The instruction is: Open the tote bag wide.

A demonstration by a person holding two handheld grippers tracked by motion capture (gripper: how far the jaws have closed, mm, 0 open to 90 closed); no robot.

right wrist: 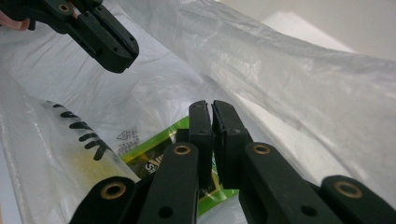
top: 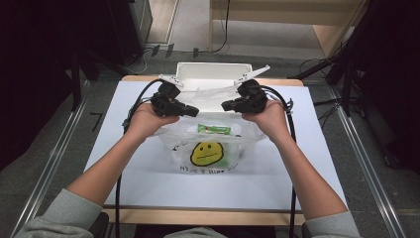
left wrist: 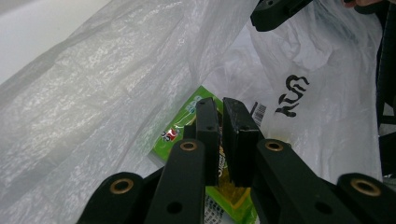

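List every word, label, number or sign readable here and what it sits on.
Plastic bag, front: yellow smiley face; the black handwriting under it is too blurred to read.
Plastic bag, seen from inside in both gripper views: black lettering, mirrored and unreadable.
Green packet inside the bag: printed logos, too small to read.
Barcode: digits illegible.

The plastic bag (top: 208, 144) is translucent white, printed on its front with a yellow smiley face outlined in black and a line of black lettering under it. Inside it lies a bright green packet (top: 214, 129) with white and red marks, and in the left gripper view its lower part turns yellow. Both grippers, left gripper (top: 192, 110) and right gripper (top: 227, 105), are black with brass-coloured rivets, above a white surface (top: 148, 178) edged in pale wood, and the person's sleeves are grey.
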